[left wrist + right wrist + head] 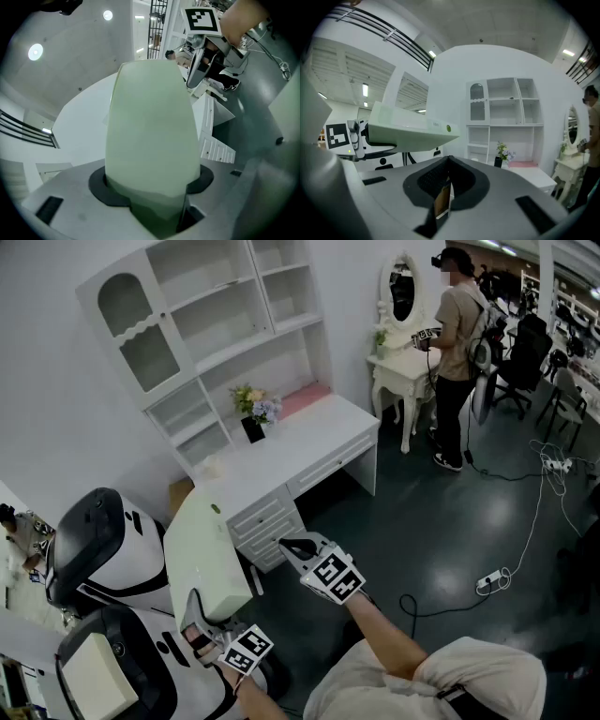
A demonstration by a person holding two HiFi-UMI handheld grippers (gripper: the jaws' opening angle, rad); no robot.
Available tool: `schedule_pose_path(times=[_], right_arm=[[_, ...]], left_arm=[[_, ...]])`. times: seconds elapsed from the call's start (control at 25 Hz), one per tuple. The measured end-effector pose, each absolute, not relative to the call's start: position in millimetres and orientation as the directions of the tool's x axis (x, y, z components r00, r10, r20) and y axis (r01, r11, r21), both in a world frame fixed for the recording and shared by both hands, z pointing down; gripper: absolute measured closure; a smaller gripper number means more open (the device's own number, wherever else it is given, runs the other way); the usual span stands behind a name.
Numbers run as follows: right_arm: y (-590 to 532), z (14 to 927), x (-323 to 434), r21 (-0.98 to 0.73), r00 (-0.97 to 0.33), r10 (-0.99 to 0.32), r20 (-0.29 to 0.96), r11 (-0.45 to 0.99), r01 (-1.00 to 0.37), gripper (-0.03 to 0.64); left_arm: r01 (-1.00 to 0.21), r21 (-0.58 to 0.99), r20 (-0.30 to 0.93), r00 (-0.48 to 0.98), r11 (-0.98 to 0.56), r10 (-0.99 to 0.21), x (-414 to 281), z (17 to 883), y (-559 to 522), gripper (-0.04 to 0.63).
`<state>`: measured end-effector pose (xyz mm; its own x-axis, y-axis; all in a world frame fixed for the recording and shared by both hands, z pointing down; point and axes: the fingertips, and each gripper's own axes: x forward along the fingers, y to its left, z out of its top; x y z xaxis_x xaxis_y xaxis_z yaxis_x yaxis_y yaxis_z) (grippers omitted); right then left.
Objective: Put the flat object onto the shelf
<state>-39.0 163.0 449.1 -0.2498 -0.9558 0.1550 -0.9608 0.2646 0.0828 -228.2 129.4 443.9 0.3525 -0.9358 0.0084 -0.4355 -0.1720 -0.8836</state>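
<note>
Jaws of the left gripper (152, 194) stand wide and clamp the near end of the flat object (150, 136), a pale green slab with rounded corners that fills most of the left gripper view. Right gripper (443, 187): jaws pressed together, apparently empty; a thin brownish strip shows at the seam, and I cannot tell whether it is pad lining or something else. Head view: the flat object (206, 549) is held in the air, tilted, its far end pointing toward the white desk (309, 442), just short of the desk's drawers and well apart from the shelf (216, 324) that stands on the desk's back edge. The right gripper (295, 547) hovers just beside the slab, not touching it. On the desk, below the shelf, stand a small bunch of flowers (255, 404) in a dark pot and a pink item (305, 399). A white-and-black machine (103, 549) stands at the left. A person (457, 324) stands at a dressing table (398, 367) at the far right. A power strip (492, 579) lies on the dark floor.
</note>
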Motion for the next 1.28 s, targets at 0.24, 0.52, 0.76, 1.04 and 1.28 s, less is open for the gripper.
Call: schedule_pose_path(times=[0.24, 0.52, 0.76, 1.04, 1.28], right_arm=[[171.6, 450.3, -42.7, 0.096, -0.245, -0.958, 0.149, 0.261, -0.961, 0.549], [181.7, 459.4, -45.3, 0.086, -0.229, -0.961, 0.157, 0.244, -0.966, 0.549], [181.1, 445.4, -45.5, 0.036, -0.231, -0.965, 0.123, 0.237, -0.971, 0.549], [130.7, 419.2, -15.3, -0.076, -0.188, -0.982, 0.002, 0.187, -0.979, 0.549], [124.8, 435.9, -19.1, -0.055, -0.221, -0.975, 0.024, 0.220, -0.974, 0.549]], left_arm=[[-0.438, -0.883, 0.002, 0.360, -0.171, -0.933, -230.1, 445.3, 137.3, 0.316], [-0.769, -0.485, 0.007, 0.472, -0.416, -0.881, -243.4, 450.6, 145.0, 0.316], [-0.772, 0.279, -0.073, 0.575, -0.570, -0.815, -230.3, 453.6, 124.3, 0.316], [-0.535, 0.705, -0.168, 0.511, -0.466, -0.843, -215.7, 437.4, 59.4, 0.316], [-0.283, 0.885, -0.203, 0.479, -0.369, -0.854, -220.2, 473.0, 48.8, 0.316]])
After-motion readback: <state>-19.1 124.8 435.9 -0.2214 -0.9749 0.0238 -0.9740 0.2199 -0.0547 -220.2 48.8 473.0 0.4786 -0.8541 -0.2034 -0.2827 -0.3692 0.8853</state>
